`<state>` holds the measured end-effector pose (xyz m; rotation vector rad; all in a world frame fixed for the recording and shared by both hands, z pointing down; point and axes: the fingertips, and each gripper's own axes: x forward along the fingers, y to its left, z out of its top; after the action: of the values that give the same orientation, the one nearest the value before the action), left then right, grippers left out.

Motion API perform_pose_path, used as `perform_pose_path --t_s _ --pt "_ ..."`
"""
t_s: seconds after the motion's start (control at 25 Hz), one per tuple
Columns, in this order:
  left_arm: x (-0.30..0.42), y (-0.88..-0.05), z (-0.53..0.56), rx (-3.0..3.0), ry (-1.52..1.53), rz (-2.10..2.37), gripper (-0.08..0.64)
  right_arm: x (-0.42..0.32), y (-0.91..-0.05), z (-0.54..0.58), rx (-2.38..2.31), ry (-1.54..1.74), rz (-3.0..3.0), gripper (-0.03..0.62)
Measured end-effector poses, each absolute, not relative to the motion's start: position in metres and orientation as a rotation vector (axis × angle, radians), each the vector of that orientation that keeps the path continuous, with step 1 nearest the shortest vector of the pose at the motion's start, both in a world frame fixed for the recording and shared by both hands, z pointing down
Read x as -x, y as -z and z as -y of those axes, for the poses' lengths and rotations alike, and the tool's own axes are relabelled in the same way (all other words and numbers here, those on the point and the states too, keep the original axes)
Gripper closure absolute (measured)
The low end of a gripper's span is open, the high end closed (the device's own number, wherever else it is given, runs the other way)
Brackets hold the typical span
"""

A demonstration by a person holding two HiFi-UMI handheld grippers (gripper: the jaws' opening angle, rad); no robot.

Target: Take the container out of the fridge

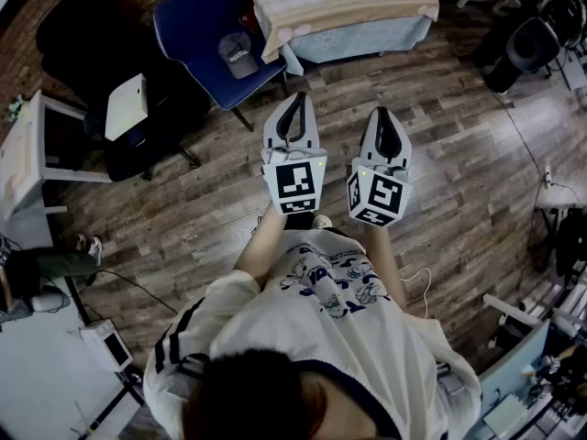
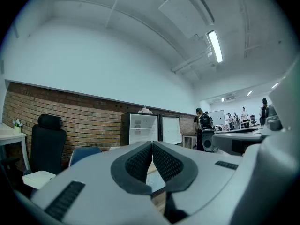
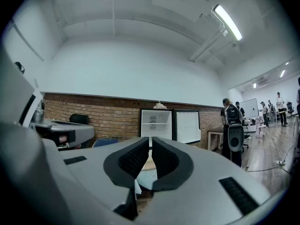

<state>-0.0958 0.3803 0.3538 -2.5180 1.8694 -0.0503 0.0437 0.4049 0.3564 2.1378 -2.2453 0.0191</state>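
The fridge (image 2: 151, 129) stands far off against a brick wall, a pair of pale glass-door units; it also shows in the right gripper view as the fridge (image 3: 171, 125). No container can be made out inside at this distance. My left gripper (image 1: 294, 101) and right gripper (image 1: 383, 115) are held side by side in front of the person's chest, over the wooden floor. Both point toward the fridge. The left gripper (image 2: 152, 146) is shut with nothing in it. The right gripper (image 3: 150, 142) also has its jaws together and empty.
A blue chair (image 1: 206, 26) with a cap on its seat stands ahead left, and a cloth-covered table (image 1: 341, 7) straight ahead. A black office chair (image 1: 87, 39) and a white desk (image 1: 27, 149) are at the left. People (image 2: 204, 123) stand at the right of the fridge.
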Motion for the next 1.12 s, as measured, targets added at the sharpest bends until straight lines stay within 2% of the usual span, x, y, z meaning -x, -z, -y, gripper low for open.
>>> perform_pose_path --t_s 1.12 --pt "0.118 -0.365 -0.328 2.537 0.053 -1.876 0.54 -0.019 -0.37 -0.351 -2.126 -0.072 2.267 0.549"
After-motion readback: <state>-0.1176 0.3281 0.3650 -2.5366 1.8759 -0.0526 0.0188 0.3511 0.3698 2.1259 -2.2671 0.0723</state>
